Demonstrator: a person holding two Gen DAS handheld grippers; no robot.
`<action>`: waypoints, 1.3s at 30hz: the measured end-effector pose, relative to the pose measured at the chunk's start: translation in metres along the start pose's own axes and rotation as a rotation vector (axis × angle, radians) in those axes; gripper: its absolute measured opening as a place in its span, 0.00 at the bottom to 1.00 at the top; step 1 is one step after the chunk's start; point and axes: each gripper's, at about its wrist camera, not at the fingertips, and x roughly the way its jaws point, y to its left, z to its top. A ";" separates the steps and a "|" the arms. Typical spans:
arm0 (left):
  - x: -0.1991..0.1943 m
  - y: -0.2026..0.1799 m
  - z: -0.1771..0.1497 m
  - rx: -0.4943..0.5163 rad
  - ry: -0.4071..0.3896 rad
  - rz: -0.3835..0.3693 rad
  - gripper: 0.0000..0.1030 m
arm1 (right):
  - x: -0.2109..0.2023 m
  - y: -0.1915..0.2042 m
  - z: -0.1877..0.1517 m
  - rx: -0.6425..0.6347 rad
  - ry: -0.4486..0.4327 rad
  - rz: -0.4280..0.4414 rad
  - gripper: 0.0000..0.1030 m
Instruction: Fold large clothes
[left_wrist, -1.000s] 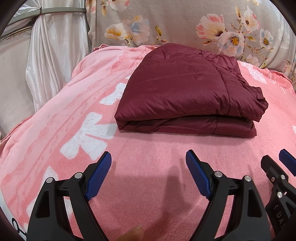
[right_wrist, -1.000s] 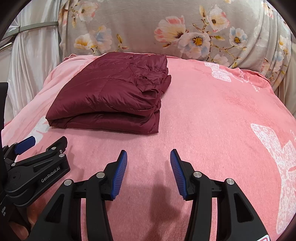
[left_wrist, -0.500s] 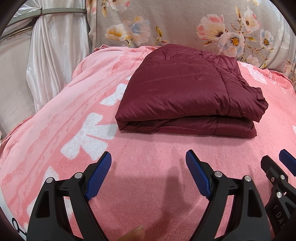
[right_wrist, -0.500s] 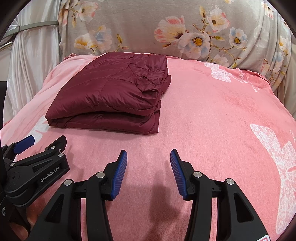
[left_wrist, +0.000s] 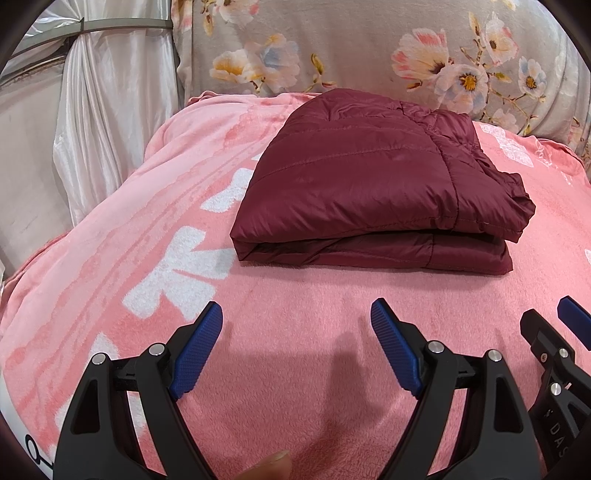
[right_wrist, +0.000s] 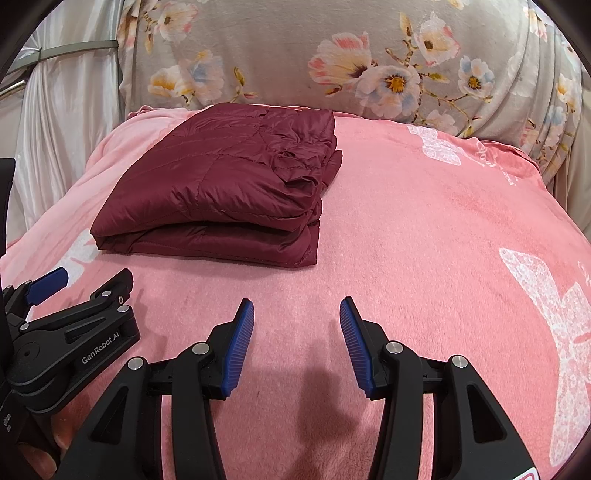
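Note:
A dark red quilted jacket (left_wrist: 373, 184) lies folded in a thick rectangle on the pink blanket (left_wrist: 295, 314); it also shows in the right wrist view (right_wrist: 221, 188), at the left. My left gripper (left_wrist: 295, 314) is open and empty, low over the blanket in front of the jacket. My right gripper (right_wrist: 297, 310) is open and empty, in front of the jacket's right end. Each gripper shows at the edge of the other's view: the right one (left_wrist: 557, 332) and the left one (right_wrist: 74, 291).
The pink blanket (right_wrist: 424, 221) has white flower prints and covers a rounded bed or sofa seat. A grey floral cushion back (right_wrist: 332, 55) rises behind. A white satin curtain (left_wrist: 96, 110) hangs at the left.

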 end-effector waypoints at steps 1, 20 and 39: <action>0.000 -0.001 0.000 0.000 0.001 -0.001 0.78 | 0.000 0.001 0.000 0.000 0.000 0.000 0.47; 0.000 0.001 0.000 0.005 -0.004 -0.006 0.77 | 0.000 0.002 0.000 -0.005 -0.001 -0.003 0.47; -0.001 0.001 0.001 0.006 -0.007 -0.009 0.76 | 0.000 0.001 0.000 -0.009 -0.002 -0.005 0.47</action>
